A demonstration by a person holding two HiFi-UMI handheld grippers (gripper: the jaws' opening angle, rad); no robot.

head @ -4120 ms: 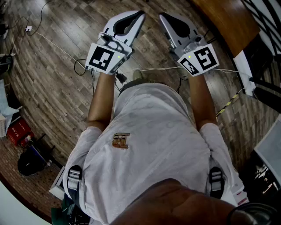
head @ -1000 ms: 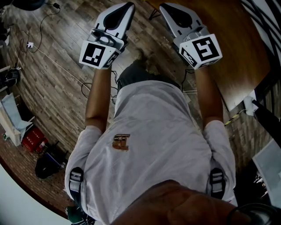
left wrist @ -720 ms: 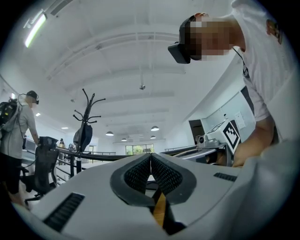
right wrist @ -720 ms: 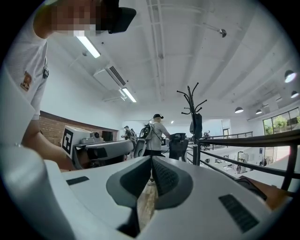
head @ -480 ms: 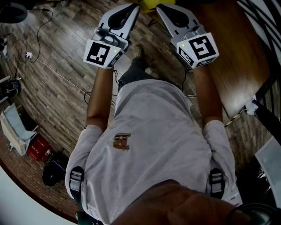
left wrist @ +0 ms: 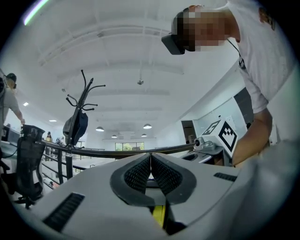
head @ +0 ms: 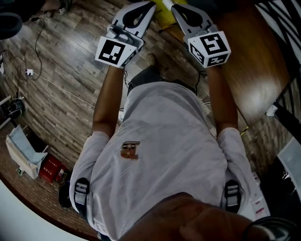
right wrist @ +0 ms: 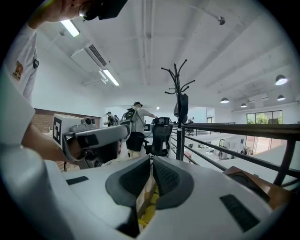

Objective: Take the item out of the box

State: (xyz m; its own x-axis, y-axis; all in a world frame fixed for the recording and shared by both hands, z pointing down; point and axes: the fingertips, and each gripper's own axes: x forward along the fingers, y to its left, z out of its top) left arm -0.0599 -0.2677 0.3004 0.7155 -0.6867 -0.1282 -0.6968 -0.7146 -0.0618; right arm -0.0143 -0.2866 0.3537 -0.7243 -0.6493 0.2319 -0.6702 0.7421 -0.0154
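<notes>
In the head view both grippers are held out in front of the person's chest, side by side at the top of the picture. My left gripper (head: 149, 5) and my right gripper (head: 175, 7) are both shut with nothing between the pads. A yellow thing (head: 165, 4) shows at the top edge, just past the two tips and mostly cut off. In the left gripper view the jaws (left wrist: 150, 157) meet at the tips, with yellow (left wrist: 158, 214) showing low through the slot. The right gripper view shows shut jaws (right wrist: 151, 161) with a yellow and cardboard-brown surface (right wrist: 146, 201) below them. I cannot make out a box as such.
A brown wooden table (head: 249, 61) lies to the right. A metal railing (right wrist: 220, 136), a coat stand (right wrist: 178, 89) and an office chair (right wrist: 160, 136) stand ahead, with people behind. Cables (head: 56, 84) and a red box (head: 49, 168) lie on the plank floor.
The person has moved forward towards the table. Both grippers have travelled with them, staying side by side and shut, and the yellow thing has come into view at the top edge.
</notes>
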